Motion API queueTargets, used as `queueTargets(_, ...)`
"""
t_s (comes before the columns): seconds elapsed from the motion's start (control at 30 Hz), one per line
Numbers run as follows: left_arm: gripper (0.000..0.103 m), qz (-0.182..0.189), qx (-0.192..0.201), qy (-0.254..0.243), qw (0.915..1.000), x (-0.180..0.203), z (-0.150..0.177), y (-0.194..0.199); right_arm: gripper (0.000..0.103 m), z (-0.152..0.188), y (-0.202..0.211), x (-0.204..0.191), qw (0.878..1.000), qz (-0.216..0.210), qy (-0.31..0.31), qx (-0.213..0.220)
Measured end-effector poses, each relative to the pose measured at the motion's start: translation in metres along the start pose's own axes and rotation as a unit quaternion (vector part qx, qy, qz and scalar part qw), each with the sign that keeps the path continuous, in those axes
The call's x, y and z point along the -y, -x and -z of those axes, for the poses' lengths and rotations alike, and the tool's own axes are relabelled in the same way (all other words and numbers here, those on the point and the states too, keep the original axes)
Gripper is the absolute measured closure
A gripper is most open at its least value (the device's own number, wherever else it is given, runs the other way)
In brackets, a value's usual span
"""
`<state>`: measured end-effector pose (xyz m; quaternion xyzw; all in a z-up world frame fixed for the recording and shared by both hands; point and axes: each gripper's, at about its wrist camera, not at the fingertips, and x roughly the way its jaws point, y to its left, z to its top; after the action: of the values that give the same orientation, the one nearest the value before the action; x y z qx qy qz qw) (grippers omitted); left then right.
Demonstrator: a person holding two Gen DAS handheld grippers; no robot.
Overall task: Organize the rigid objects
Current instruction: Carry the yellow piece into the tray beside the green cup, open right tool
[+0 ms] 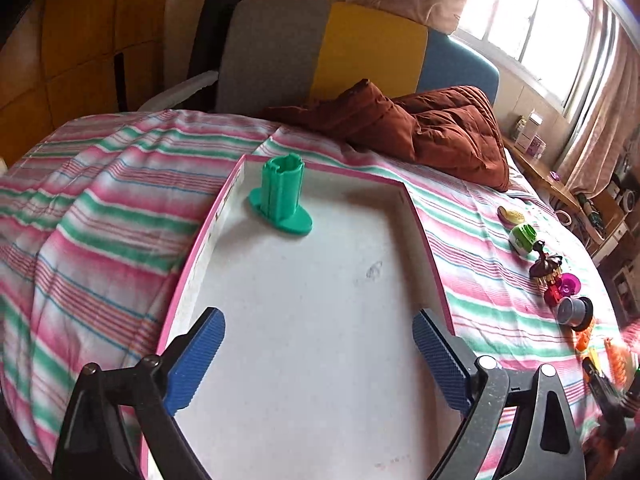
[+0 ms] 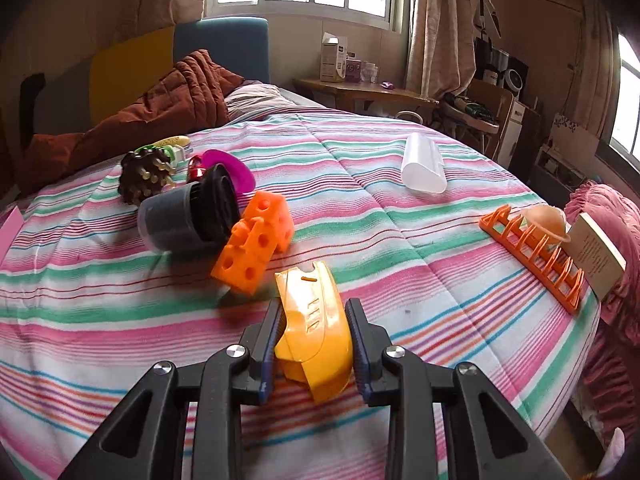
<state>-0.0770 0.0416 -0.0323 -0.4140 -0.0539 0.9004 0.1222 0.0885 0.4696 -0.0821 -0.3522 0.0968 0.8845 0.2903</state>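
My left gripper (image 1: 319,334) is open and empty above a white tray with a pink rim (image 1: 426,236) on the striped bed. A green plastic holder (image 1: 282,196) stands upright in the tray's far left corner. My right gripper (image 2: 314,318) is shut on a yellow-orange plastic shell (image 2: 316,332), held just above the bedspread. Ahead of it lie an orange holed block (image 2: 254,248), a dark grey cup with a black lid (image 2: 188,216), a brown spiky brush (image 2: 144,176), a magenta disc (image 2: 232,168) and a clear container (image 2: 422,164).
An orange rack (image 2: 536,252) with a peach ball (image 2: 546,220) and a book (image 2: 596,256) lie at the right bed edge. A brown quilt (image 1: 436,128) is bunched at the headboard. The toy row also shows in the left wrist view (image 1: 552,276).
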Motion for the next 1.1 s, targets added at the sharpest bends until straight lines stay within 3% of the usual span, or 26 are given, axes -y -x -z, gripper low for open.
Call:
queueTargets(0.13, 0.005, -0.001, 0.005, -0.011, 0.9999, 0.001, 0.014, 0.008, 0.073, 0.008, 0.019, -0.017, 0.999, -0.051, -0.007, -0.011)
queueTargets(0.3, 0.002, -0.003, 0.022, -0.027, 0.9994, 0.003, 0.028, 0.018, 0.073, 0.003, 0.040, -0.070, 0.992, -0.125, 0.023, -0.008)
queueTargets(0.57, 0.001, -0.006, 0.032, -0.036, 0.9988, 0.002, 0.033, 0.023, 0.073, -0.023, 0.056, -0.186, 0.960, -0.261, 0.092, -0.030)
queueTargets(0.77, 0.001, -0.005, 0.033, -0.026, 0.9991, -0.005, 0.032, 0.024, 0.073, -0.037, 0.051, -0.259, 0.938, -0.314, 0.132, -0.066)
queueTargets(1.1, 0.001, -0.011, 0.028, -0.005, 0.9995, -0.017, 0.032, 0.024, 0.073, -0.047, 0.033, -0.355, 0.912, -0.334, 0.207, -0.117)
